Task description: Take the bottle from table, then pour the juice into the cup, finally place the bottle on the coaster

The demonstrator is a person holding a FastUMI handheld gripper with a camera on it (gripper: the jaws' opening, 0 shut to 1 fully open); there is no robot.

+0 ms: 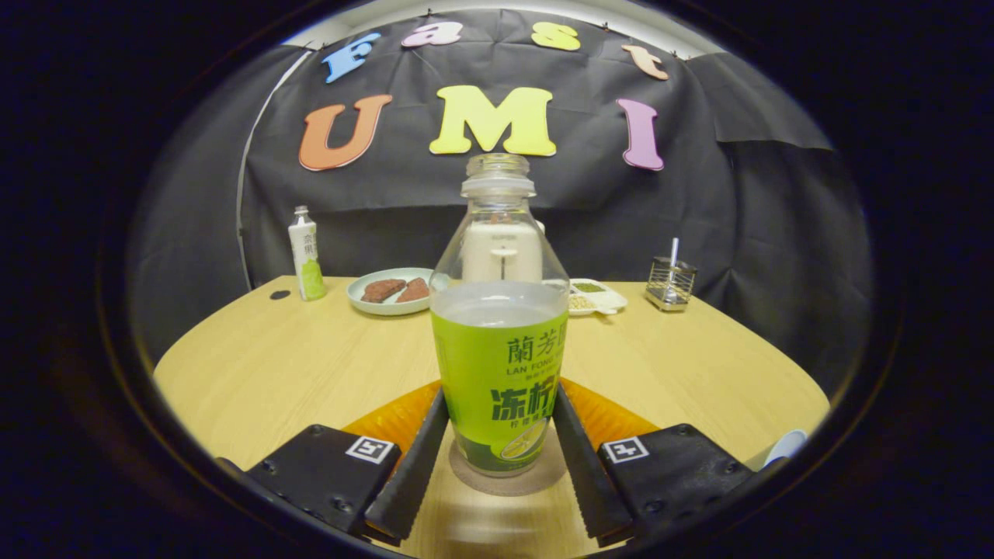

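Observation:
A clear uncapped bottle (499, 341) with a green label stands upright on a round brown coaster (536, 480) on the wooden table (295, 365). Pale juice fills it to just above the label. My gripper (501, 396) is shut on the bottle: both fingers (415, 458) lie against the label's sides, low on the body. The rim of a pale cup (786, 446) peeks out just right of the right finger's base.
An orange mat (392, 418) lies under the fingers on both sides of the bottle. Beyond the bottle are a plate with brown pieces (392, 291), a white tray of seeds (594, 296), a small carton-like bottle (307, 255) and a wire holder (671, 283).

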